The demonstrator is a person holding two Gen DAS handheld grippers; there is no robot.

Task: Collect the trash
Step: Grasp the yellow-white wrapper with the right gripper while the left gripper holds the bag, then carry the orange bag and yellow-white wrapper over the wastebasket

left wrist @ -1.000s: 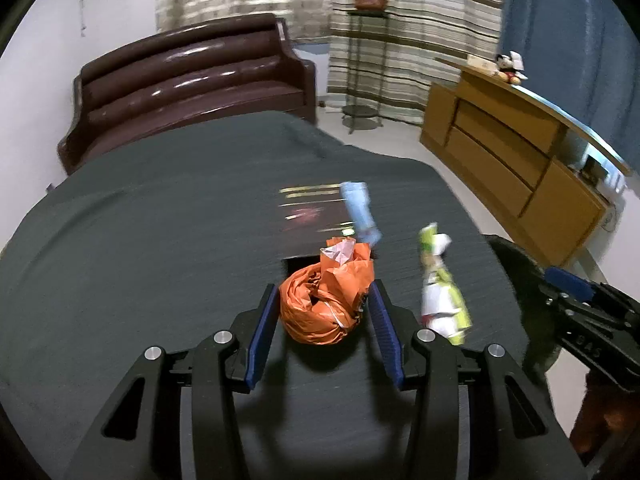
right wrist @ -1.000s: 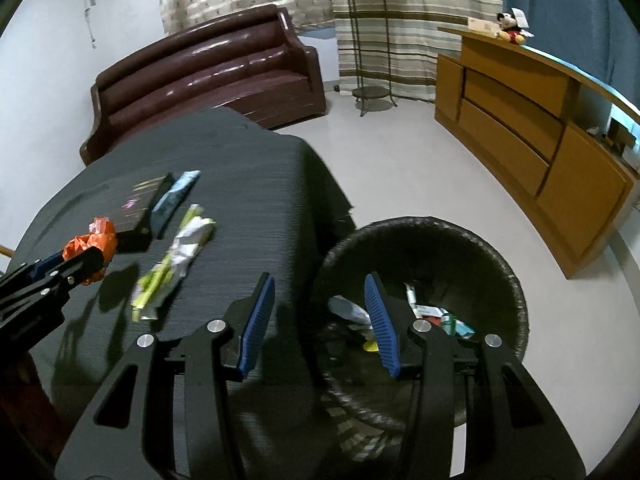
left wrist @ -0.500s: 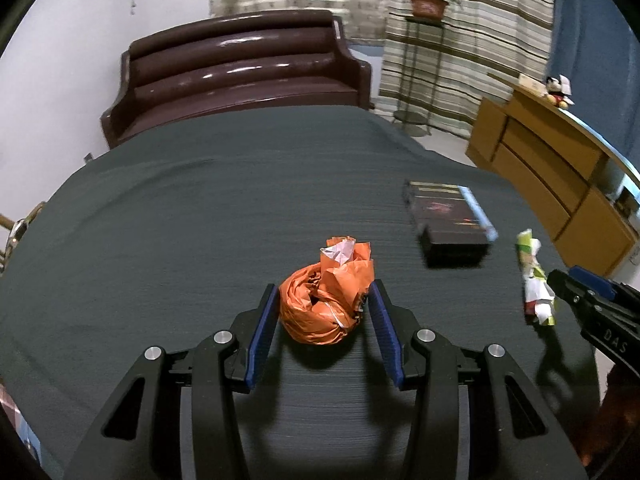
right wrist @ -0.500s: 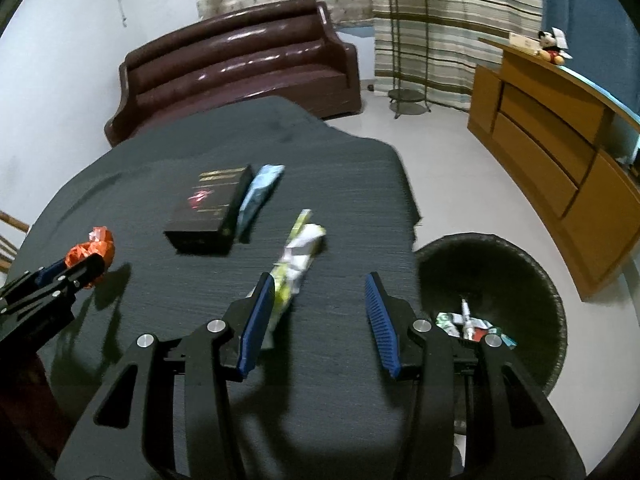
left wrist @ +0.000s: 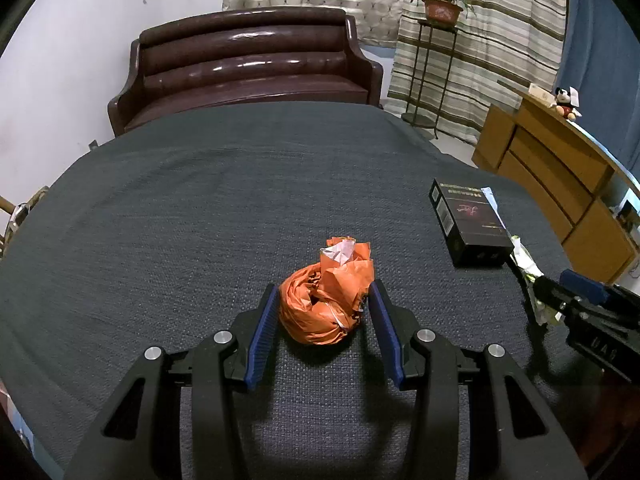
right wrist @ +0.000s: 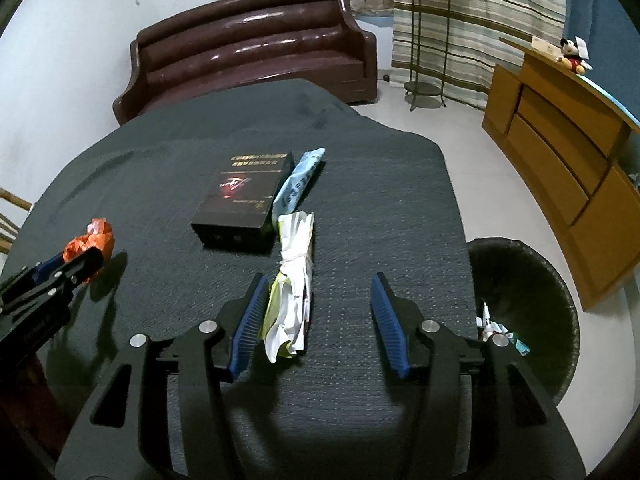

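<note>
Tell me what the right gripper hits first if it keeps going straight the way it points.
Probably the crumpled white and yellow-green wrapper, lying just inside the left finger of the open right gripper. Depth is unclear, so it may reach the dark grey tablecloth instead.

free: tablecloth (left wrist: 180,220) left half | obstacles: black box (right wrist: 244,196), blue wrapper (right wrist: 298,180) right

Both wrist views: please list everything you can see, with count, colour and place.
orange wrapper: 1, orange, held in left tool
twisted wrapper: 1, white-yellow, on table between right tool's pads
blue packet: 1, pale blue, beside box
box: 1, black, mid table
table: 1, dark grey cloth
bin: 1, black, on floor right of table, trash inside
sofa: 1, brown, behind table
cabinet: 1, wooden, right
left tool: closed on orange wrapper
right tool: open, jaws just widened
</note>
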